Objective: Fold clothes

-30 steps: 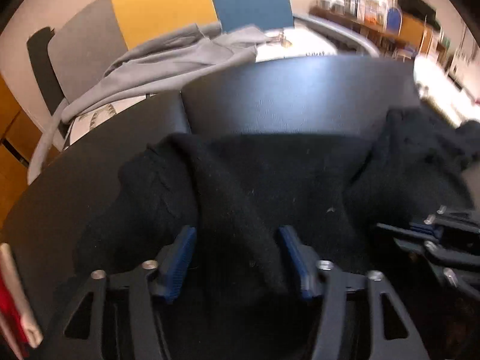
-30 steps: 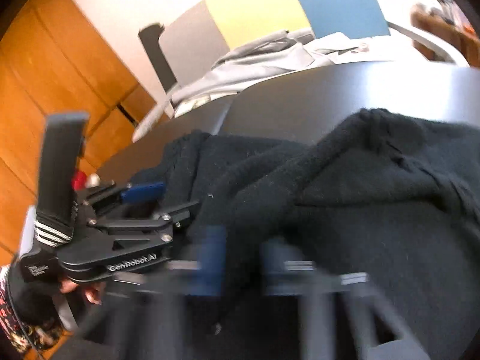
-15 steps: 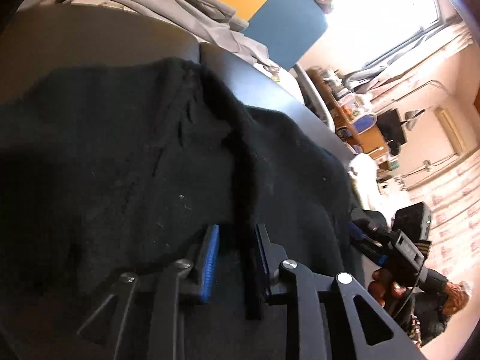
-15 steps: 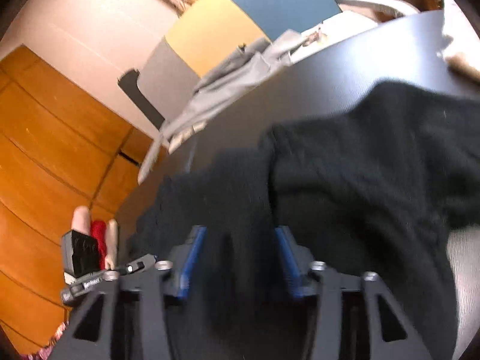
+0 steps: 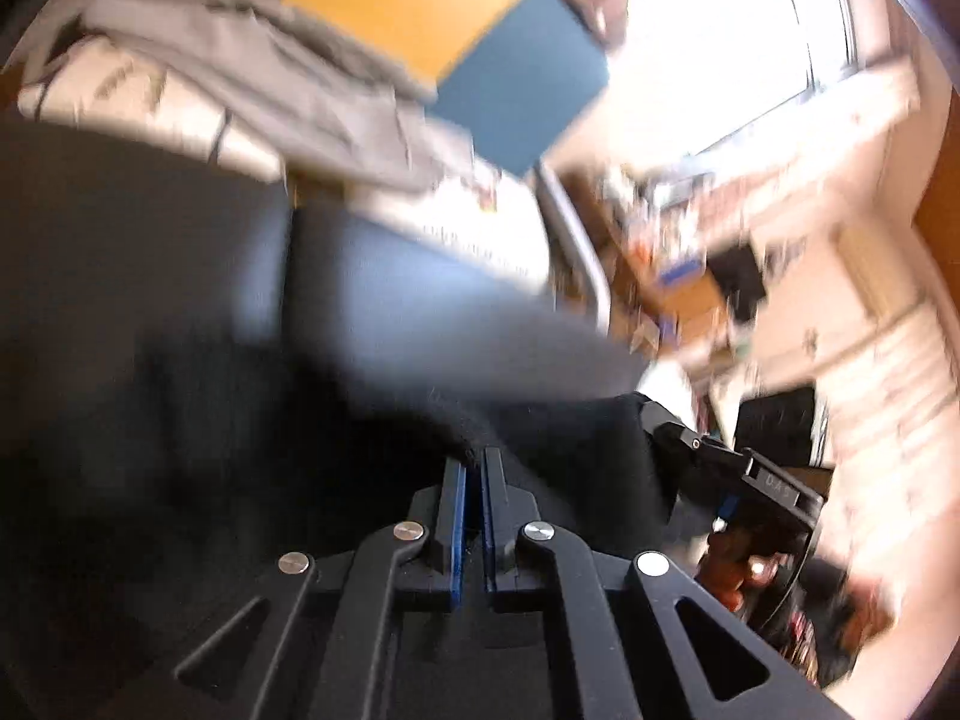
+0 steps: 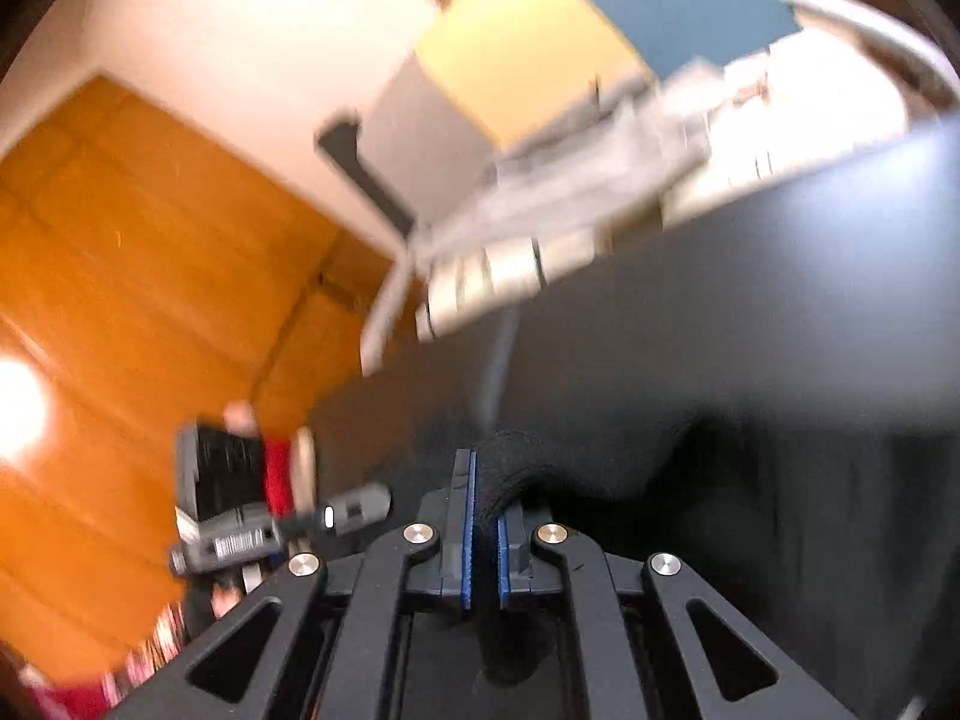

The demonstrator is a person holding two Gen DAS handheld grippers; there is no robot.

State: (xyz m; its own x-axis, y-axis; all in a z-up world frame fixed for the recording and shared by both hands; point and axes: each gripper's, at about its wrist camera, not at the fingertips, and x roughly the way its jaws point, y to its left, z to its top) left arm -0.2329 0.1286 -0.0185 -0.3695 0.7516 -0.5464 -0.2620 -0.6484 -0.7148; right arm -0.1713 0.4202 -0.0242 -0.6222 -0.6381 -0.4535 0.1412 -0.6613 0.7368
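A: What has just changed at the jaws?

B: Both pairs have just been closing. The left gripper [image 5: 472, 468] is now clamped on an edge of the black knitted garment [image 5: 570, 450], and the right gripper [image 6: 486, 480] on a thick fold of it.

A: And the meaning for the fold?

B: The garment, formerly slack on the dark worktop [image 5: 390, 300], is pinched at two points and partly raised; a lift is judged begun.

A: The pose?

B: Both grippers are angled downward above the worktop.
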